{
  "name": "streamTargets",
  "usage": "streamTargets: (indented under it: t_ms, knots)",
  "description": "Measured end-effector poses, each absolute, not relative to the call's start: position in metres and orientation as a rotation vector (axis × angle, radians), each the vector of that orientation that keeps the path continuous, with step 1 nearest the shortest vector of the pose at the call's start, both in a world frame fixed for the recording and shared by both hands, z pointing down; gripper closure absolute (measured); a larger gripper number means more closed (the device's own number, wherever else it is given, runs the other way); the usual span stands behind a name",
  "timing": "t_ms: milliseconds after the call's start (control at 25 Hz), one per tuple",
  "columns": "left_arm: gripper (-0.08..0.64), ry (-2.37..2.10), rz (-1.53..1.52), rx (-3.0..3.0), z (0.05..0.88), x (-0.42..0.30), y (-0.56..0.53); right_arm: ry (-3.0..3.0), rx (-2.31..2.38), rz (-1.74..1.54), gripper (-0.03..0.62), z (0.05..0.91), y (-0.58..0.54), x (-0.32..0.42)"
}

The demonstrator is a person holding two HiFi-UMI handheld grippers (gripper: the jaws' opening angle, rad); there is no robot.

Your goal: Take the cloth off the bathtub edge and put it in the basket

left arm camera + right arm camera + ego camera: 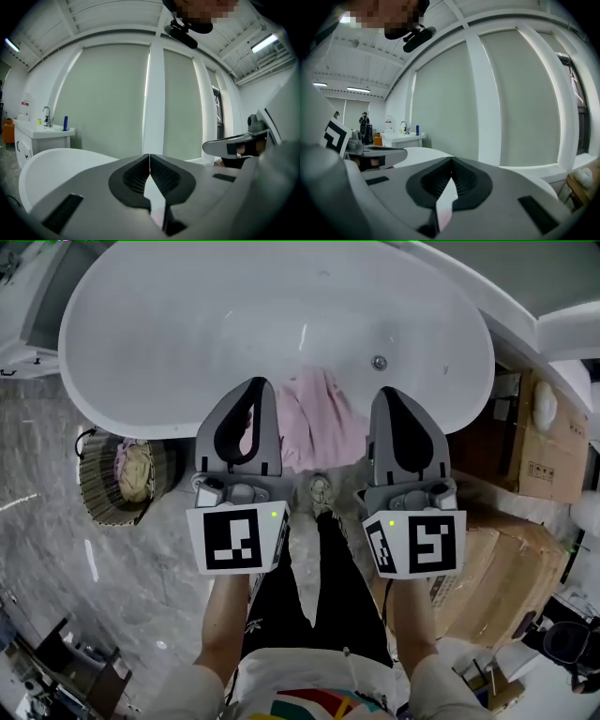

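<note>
A pink cloth [314, 418] hangs over the near edge of the white bathtub [112, 418], between my two grippers. In the head view my left gripper [254, 383] is just left of the cloth and my right gripper [388, 393] just right of it, both pointing at the tub. Each one has its jaws pressed together with nothing between them, as the left gripper view [149, 157] and the right gripper view [452, 161] show. A sliver of pink shows below the jaws in both gripper views. The round woven basket [94, 493] stands on the floor to the left of the tub's near edge.
A cream and pink bundle [134, 470] lies in the basket. Cardboard boxes [525, 549] are stacked at the right, close to the tub. The person's legs and a foot [321, 491] stand right before the tub. A vanity with a tap [44, 129] is far left.
</note>
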State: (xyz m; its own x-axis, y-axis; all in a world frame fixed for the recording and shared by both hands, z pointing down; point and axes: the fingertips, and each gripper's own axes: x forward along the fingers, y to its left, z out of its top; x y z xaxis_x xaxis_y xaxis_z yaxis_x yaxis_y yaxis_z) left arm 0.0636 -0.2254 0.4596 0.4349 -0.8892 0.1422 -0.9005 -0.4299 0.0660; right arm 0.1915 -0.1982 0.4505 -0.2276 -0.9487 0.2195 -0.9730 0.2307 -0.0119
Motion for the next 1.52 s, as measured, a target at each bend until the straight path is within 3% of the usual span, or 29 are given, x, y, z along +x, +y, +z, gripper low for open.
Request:
streamTargets:
  t_ms: [360,920,1200,1400,1520]
  knots:
    - [0.541,-1.554,0.329,2.534,0.533,0.065,-0.198,-2.298,1.843,0.418,0.581,0.526,-0.178,0.180]
    - [0.515,-1.469,0.405,2.402,0.578,0.059,-0.183,-2.320,1.841,0.566,0.577,0.555,-0.165,0.188]
    - [0.348,-1.491,0.431,2.336,0.606,0.048,-0.181,-2.308,1.843,0.753,0.341,0.589,-0.169,0.193]
    - [0.283,-1.453,0.473,2.224,0.648,0.041,-0.167,-2.191,1.845,0.891,0.275,0.632,-0.164,0.198]
    - [0.279,-1.434,0.458,2.125,0.672,0.036,-0.160,-2.136,1.832,0.893,0.258,0.653,-0.160,0.199]
